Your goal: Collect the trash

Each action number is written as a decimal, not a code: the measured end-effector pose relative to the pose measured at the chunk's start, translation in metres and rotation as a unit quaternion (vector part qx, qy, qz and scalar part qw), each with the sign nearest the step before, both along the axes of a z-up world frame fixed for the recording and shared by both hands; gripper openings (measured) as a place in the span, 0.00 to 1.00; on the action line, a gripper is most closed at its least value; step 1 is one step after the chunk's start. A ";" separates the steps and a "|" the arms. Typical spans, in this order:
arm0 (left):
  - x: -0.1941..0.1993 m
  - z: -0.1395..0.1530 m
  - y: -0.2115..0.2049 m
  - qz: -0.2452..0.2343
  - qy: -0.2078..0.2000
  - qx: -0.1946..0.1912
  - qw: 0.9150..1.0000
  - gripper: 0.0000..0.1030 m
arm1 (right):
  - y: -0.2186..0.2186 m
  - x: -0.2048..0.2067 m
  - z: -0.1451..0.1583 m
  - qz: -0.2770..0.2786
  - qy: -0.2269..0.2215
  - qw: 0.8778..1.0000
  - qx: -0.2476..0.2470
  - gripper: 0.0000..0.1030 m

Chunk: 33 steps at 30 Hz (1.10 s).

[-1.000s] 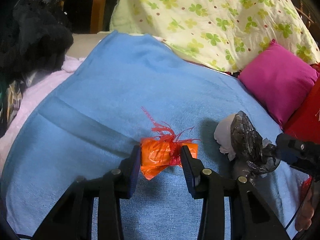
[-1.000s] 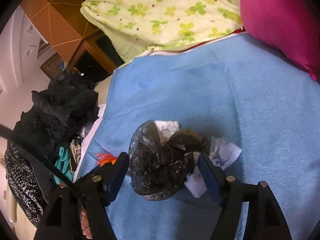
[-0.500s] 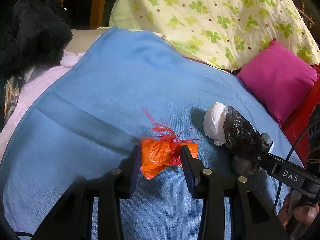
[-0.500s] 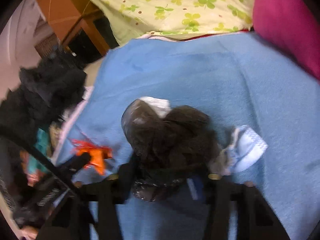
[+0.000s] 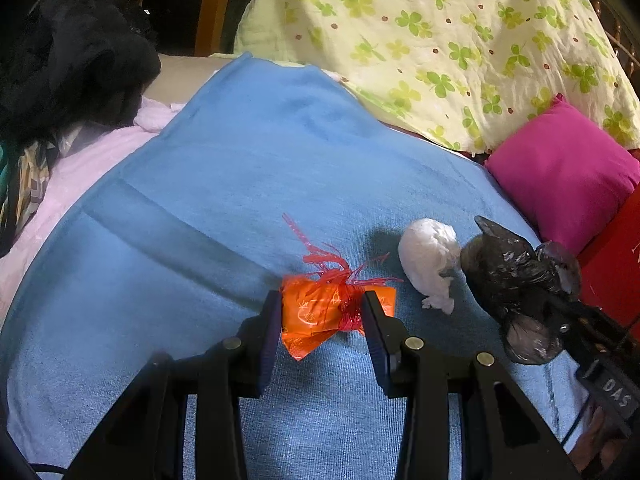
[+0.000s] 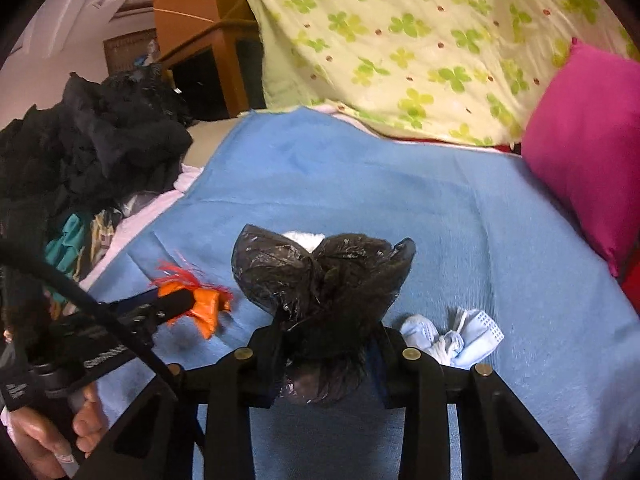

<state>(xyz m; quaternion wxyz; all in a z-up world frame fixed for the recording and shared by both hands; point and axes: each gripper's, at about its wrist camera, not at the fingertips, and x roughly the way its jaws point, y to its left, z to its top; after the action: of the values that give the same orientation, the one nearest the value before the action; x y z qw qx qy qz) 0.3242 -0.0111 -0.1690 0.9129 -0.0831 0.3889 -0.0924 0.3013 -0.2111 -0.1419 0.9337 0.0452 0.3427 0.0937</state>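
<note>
On the blue towel [image 5: 248,184] an orange wrapper [image 5: 320,312] with red frayed strands sits pinched between the pads of my left gripper [image 5: 320,316], which is shut on it. The same orange wrapper [image 6: 204,304] shows at the left in the right wrist view. My right gripper [image 6: 326,344] is shut on a crumpled black plastic bag [image 6: 320,276], lifted a little off the towel. That black bag [image 5: 520,276] appears at the right of the left wrist view. A white tissue wad [image 5: 430,256] lies beside it. A crumpled blue face mask [image 6: 456,336] lies right of my right gripper.
A pink cushion [image 5: 560,176] and a clover-print quilt [image 5: 440,40] bound the far side. Black clothes [image 6: 100,136] are heaped at the left on a pale pink sheet [image 5: 72,176]. A red box [image 5: 616,264] stands at the right edge. A hand [image 6: 48,440] grips the left tool.
My right gripper closed on the black bag, rolled upright and lifted it, uncovering the white tissue and the blue mask. The left gripper kept its hold on the orange wrapper without moving.
</note>
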 end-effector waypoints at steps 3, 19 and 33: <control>-0.002 0.003 -0.001 -0.004 -0.004 -0.002 1.000 0.41 | 0.000 -0.003 0.006 -0.001 -0.009 1.000 -0.003 0.36; -0.005 0.002 -0.006 -0.020 -0.004 0.002 1.000 0.41 | 0.001 -0.015 0.010 0.001 -0.008 0.999 -0.036 0.36; -0.001 0.001 -0.001 -0.026 0.008 -0.025 0.999 0.41 | -0.044 -0.013 0.016 0.002 -0.004 0.994 0.113 0.76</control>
<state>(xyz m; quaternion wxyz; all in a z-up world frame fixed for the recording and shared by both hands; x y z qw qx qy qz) 0.3229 -0.0118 -0.1675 0.9047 -0.0968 0.3954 -0.1254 0.2884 -0.2547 -0.1261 0.9237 0.1494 0.3264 0.1336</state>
